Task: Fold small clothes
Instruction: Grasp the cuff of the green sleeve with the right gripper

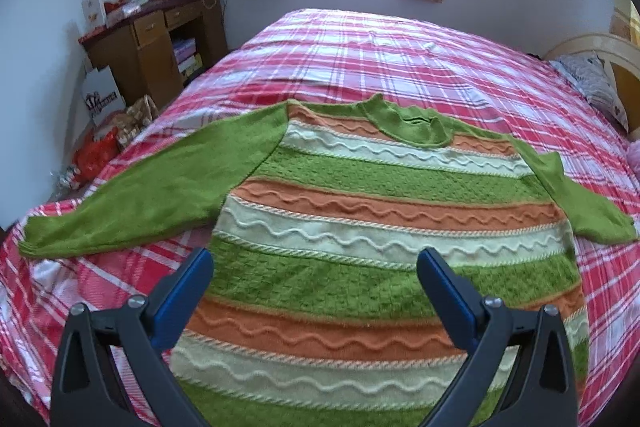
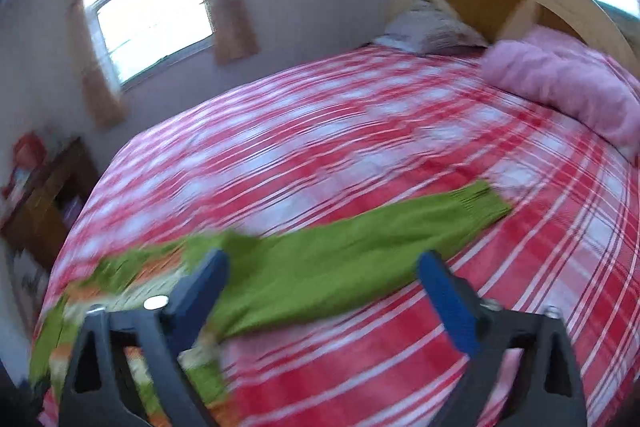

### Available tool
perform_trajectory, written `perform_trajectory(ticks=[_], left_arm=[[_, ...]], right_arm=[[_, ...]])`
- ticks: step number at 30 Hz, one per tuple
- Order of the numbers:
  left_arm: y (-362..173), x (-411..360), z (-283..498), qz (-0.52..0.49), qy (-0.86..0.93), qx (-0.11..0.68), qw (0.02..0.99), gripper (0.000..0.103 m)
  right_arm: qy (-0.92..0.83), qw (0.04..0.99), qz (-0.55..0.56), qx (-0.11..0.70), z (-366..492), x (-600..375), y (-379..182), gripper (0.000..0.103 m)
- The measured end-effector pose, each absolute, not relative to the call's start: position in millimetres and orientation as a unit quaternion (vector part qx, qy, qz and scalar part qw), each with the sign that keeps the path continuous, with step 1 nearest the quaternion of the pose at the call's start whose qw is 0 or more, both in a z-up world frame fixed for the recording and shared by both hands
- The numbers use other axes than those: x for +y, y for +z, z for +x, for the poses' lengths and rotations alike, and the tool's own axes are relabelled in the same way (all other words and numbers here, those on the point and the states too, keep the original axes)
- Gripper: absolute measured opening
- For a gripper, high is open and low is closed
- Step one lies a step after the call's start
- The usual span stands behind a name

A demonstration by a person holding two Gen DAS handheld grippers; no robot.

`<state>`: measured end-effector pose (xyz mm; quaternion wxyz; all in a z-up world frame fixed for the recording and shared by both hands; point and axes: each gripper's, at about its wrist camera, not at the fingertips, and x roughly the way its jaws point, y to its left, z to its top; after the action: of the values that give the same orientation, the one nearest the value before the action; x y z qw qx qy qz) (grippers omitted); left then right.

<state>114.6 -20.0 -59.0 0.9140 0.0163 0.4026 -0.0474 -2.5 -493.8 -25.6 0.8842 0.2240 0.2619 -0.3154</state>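
Both grippers, left (image 1: 314,267) and right (image 2: 322,269), hang with fingers spread and empty over the sweater (image 1: 360,251), which lies flat on the bed (image 1: 360,47), sleeves out. No fold shows yet; sleeves and body remain, I'd say.

Both tongs (image 1: 314,267) (image 2: 322,271) have blue pads on dark grey arms (silver screws).
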Motion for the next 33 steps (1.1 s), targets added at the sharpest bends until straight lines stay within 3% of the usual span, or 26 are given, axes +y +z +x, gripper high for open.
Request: perform_trajectory(ticks=[1, 2, 10, 19, 22, 25, 33], left_arm=[[-62, -20, 117, 0.013, -0.045, 0.404, 0.914, 0.103], [-64, -21, 120, 0.012, -0.041, 0.404, 0.914, 0.103], [-85, -38, 139, 0.029, -0.024, 0.418, 0.908, 0.103], [-101, -62, 141, 0.056, -0.031, 0.434, 0.899, 0.103], [-103, -65, 139, 0.056, -0.036, 0.437, 0.897, 0.103], [-101, -65, 135, 0.054, -0.041, 0.436, 0.898, 0.103], [-86, -49, 130, 0.036, -0.044, 0.418, 0.907, 0.103]], right_arm=[[-0.328, 0.874, 0.238, 0.267, -4, -516, -32, 0.053], [-0.338, 0.865, 0.253, 0.271, -5, -536, -39, 0.046], [-0.378, 0.805, 0.383, 0.25, -31, -669, -95, 0.046], [-0.4, 0.808, 0.289, 0.322, 6, -672, -112, 0.046], [-0.395, 0.809, 0.256, 0.352, 14, -667, -113, 0.012], [-0.385, 0.81, 0.272, 0.35, 7, -671, -110, 0.005], [-0.326, 0.847, 0.305, 0.288, -2, -637, -56, 0.003]])
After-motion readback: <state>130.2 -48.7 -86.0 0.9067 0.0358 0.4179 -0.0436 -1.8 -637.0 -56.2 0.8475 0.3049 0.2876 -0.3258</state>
